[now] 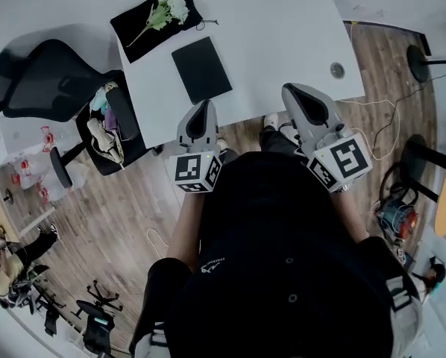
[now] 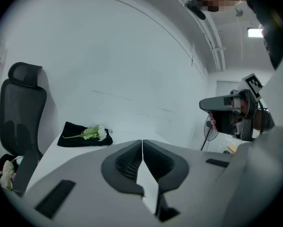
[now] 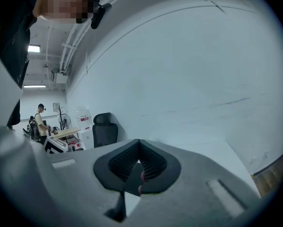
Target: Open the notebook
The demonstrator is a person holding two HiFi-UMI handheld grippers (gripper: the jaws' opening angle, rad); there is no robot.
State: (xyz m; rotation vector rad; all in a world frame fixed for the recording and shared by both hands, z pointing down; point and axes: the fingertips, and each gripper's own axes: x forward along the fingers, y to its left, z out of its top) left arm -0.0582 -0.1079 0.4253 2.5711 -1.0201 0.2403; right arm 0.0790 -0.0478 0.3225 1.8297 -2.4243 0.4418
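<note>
A closed black notebook (image 1: 201,68) lies flat on the white table (image 1: 283,28), a little in from its near edge. My left gripper (image 1: 203,106) hovers at that edge just in front of the notebook, its jaws shut with nothing between them (image 2: 142,142). To the right, my right gripper (image 1: 291,90) is also held at the table's edge, shut and empty (image 3: 138,141). Neither gripper touches the notebook. The notebook does not show in either gripper view.
A black cloth (image 1: 137,25) with white flowers (image 1: 167,7) lies at the table's far left, also in the left gripper view (image 2: 84,134). A black office chair (image 1: 48,80) stands left of the table. A cable hole (image 1: 337,70) is near the right edge. Cables and stand bases cover the floor at right.
</note>
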